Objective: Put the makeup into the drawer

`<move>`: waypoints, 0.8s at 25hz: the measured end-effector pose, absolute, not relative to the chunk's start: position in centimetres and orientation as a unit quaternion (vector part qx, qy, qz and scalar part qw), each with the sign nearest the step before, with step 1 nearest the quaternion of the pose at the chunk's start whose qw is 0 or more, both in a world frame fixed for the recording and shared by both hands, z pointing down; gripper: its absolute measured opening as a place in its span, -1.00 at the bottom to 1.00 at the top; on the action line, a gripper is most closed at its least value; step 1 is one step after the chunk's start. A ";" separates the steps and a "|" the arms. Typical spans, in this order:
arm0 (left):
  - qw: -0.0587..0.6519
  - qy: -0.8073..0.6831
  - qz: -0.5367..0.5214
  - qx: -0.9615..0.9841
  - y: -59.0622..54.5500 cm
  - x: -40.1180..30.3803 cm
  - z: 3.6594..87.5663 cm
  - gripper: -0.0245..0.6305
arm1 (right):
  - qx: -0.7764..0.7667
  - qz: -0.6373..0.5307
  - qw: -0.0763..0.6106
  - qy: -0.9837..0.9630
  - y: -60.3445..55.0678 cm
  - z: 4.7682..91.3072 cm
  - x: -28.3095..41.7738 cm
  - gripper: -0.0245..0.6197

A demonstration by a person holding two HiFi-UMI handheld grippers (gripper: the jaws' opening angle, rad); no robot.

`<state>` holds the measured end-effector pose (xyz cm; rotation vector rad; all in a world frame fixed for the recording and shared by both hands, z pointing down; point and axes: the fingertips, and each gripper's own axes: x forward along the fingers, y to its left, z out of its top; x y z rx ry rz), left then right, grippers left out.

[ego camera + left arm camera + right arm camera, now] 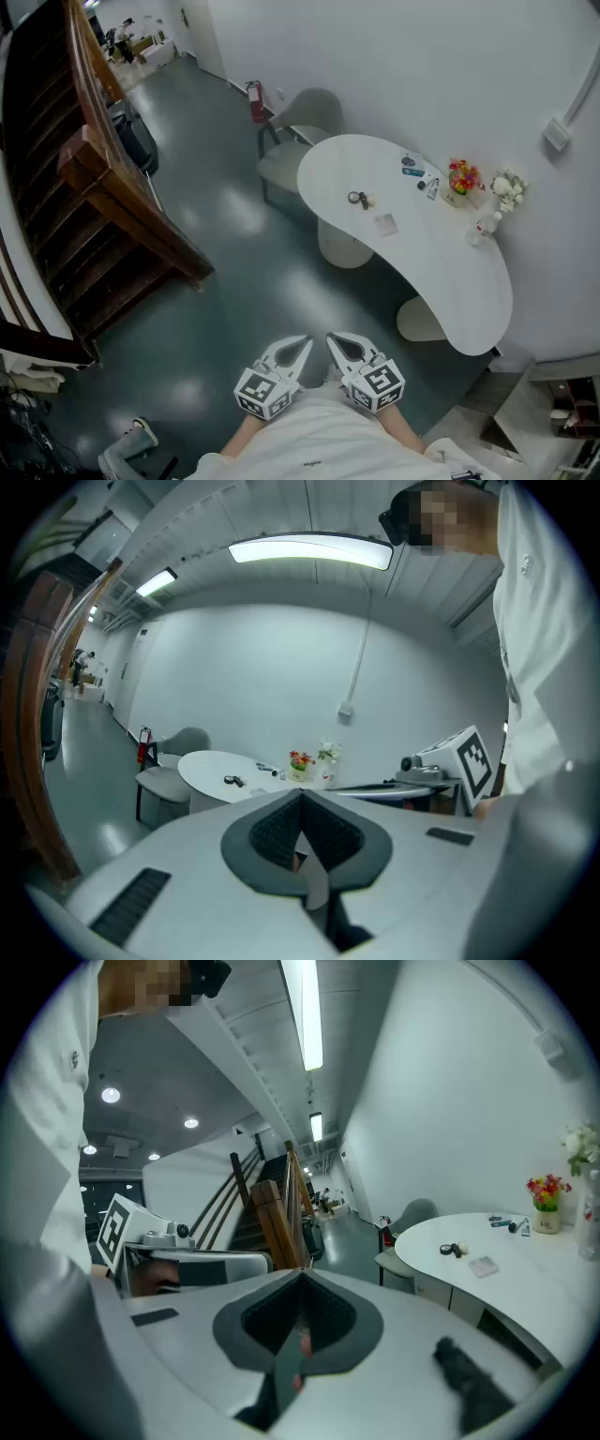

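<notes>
So right under the camera you get the person's white top (319, 450), and poking out just past it are both grippers side by side, held in close to the body over the dark floor (234, 281). The left gripper (300, 344) has its jaws pressed together with nothing between them; its own view shows the dark pads meeting at a point (301, 799). It's the same with the right gripper (302, 1277) (337, 340): jaws together, pinching nothing. Each one has its marker cube sitting back by the hands.

The makeup (361, 199) is all up on the white curved table (450, 281), well apart from both grippers. From here it's tiny stuff. There's a dark ring-shaped piece with a pale round bit touching it, and just beside that a flat pale square piece (385, 223). A couple of dark and bluish pieces (419, 175) lie closer to the wall side. I can't tell exactly what each piece is. The right gripper view catches the same lot (455, 1250) on the tabletop.

Also on the table, by the wall, are a small pot of red and yellow flowers (461, 177), some white flowers (507, 187) and a clear bottle (483, 228) standing upright. A grey chair (300, 141) is tucked at the far end of the table, and a wooden staircase (103, 197) runs along the left.
</notes>
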<state>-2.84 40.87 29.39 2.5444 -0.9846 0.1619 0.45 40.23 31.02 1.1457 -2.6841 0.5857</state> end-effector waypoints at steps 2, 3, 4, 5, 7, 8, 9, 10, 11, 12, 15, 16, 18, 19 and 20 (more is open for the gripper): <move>0.203 -0.352 0.059 0.912 40.7 -2.5 29.4 -0.90 | 0.384 0.196 0.082 -0.899 40.1 31.1 0.8 -0.89; 0.203 -0.352 0.060 0.912 40.6 -2.3 29.4 -0.90 | 0.384 0.196 0.082 -0.898 40.1 31.2 1.0 -0.89; 0.203 -0.352 0.059 0.912 40.5 -2.2 29.5 -0.90 | 0.385 0.196 0.083 -0.898 40.0 31.2 1.2 -0.89; 0.203 -0.352 0.059 0.912 40.4 -2.1 29.5 -0.90 | 0.387 0.196 0.084 -0.897 40.0 31.3 1.4 -0.89; 0.206 -0.353 0.058 0.911 40.3 -1.9 29.6 -0.90 | 0.388 0.197 0.086 -0.896 40.0 31.5 1.8 -0.89; 0.208 -0.354 0.058 0.910 40.3 -1.8 29.6 -0.90 | 0.387 0.200 0.085 -0.896 40.0 31.5 1.9 -0.89; 0.209 -0.354 0.058 0.910 40.3 -1.7 29.6 -0.90 | 0.386 0.204 0.082 -0.896 40.0 31.5 2.1 -0.89; 0.210 -0.355 0.058 0.909 40.3 -1.5 29.7 -0.90 | 0.385 0.209 0.076 -0.896 40.0 31.4 2.2 -0.88; 0.210 -0.355 0.059 0.909 40.3 -1.4 29.7 -0.90 | 0.384 0.214 0.070 -0.896 39.9 31.3 2.4 -0.88; 0.211 -0.355 0.059 0.909 40.3 -1.2 29.8 -0.90 | 0.383 0.217 0.066 -0.895 39.9 31.3 2.7 -0.88; 0.214 -0.356 0.062 0.908 40.1 -0.6 30.0 -0.90 | 0.382 0.217 0.067 -0.896 39.8 31.5 3.4 -0.88; 0.215 -0.356 0.062 0.907 40.1 -0.3 30.1 -0.90 | 0.381 0.217 0.068 -0.896 39.8 31.5 3.7 -0.88; 0.217 -0.357 0.063 0.906 39.9 0.2 30.2 -0.90 | 0.380 0.219 0.069 -0.896 39.9 31.8 4.2 -0.88; 0.218 -0.358 0.064 0.906 39.9 0.4 30.3 -0.90 | 0.379 0.222 0.068 -0.896 39.9 31.9 4.4 -0.88; 0.218 -0.358 0.065 0.905 39.8 0.7 30.4 -0.90 | 0.378 0.226 0.066 -0.896 39.9 32.0 4.7 -0.88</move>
